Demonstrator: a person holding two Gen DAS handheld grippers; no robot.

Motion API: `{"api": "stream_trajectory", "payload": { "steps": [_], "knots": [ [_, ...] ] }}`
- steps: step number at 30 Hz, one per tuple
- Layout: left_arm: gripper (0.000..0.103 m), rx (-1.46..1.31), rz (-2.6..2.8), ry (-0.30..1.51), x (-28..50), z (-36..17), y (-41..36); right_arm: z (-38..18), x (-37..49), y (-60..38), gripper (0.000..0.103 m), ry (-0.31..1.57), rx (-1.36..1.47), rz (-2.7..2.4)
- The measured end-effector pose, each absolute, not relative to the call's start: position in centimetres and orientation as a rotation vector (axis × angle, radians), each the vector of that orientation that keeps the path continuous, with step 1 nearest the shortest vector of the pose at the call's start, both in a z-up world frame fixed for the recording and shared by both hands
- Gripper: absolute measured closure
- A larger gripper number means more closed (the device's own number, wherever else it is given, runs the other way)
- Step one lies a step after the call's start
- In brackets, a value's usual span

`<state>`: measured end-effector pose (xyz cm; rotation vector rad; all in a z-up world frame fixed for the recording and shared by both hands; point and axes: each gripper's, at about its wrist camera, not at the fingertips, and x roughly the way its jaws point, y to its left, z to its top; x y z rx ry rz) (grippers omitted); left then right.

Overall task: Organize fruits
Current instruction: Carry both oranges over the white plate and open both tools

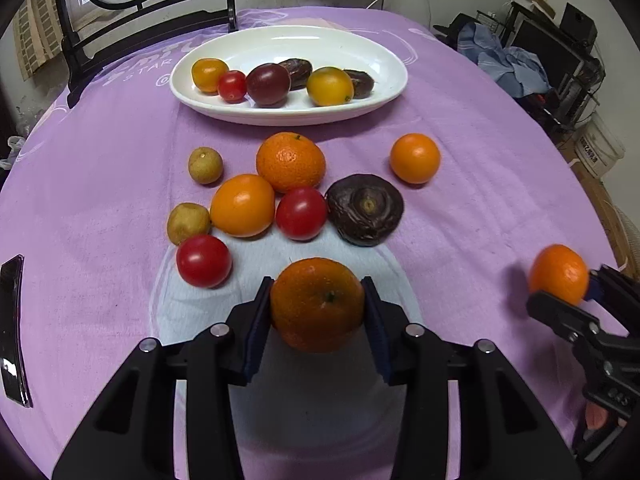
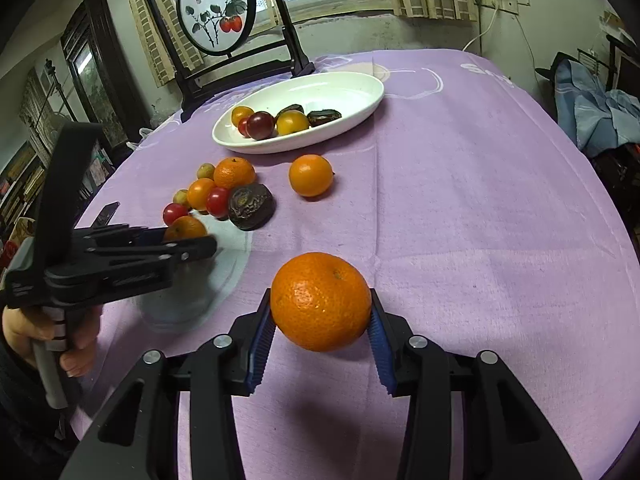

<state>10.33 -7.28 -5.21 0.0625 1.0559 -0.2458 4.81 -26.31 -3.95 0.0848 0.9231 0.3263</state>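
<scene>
My left gripper (image 1: 318, 304) is shut on a mandarin (image 1: 318, 304), held just above the purple cloth. My right gripper (image 2: 322, 312) is shut on another mandarin (image 2: 321, 301); it also shows at the right of the left wrist view (image 1: 558, 275). A white oval plate (image 1: 360, 46) at the far side holds several small tomatoes and dark fruits. Between plate and left gripper lie loose fruits: a mandarin (image 1: 291, 161), oranges (image 1: 242, 205) (image 1: 415, 158), red tomatoes (image 1: 301, 213) (image 1: 204, 261), a dark wrinkled fruit (image 1: 365, 209) and two longans (image 1: 205, 165) (image 1: 188, 222).
A dark framed round painting stand (image 2: 218, 12) sits at the table's far left edge. A black phone (image 1: 14, 330) lies on the cloth at the left. Clutter and blue cloth (image 2: 596, 108) stand beyond the table's right side.
</scene>
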Motion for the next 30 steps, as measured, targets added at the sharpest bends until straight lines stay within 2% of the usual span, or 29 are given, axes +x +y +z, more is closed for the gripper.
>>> {"api": "stream_trajectory", "payload": {
  "steps": [9,18,23,30],
  "knots": [
    [0.061,0.063,-0.277,0.944,10.3,0.4,-5.5,-0.5,6.7,-25.1,0.059,0.863,0.06,0.346],
    [0.061,0.038,-0.241,0.862,15.6,4.8,-4.6,4.0,11.7,-23.5,0.059,0.779,0.043,0.381],
    [0.061,0.006,-0.209,0.849,19.7,4.6,-4.1,3.9,15.8,-22.3,0.059,0.802,0.05,0.396],
    [0.061,-0.004,-0.136,0.93,26.0,0.2,-3.1,0.9,22.8,-20.7,0.058,0.869,0.066,0.346]
  ]
}}
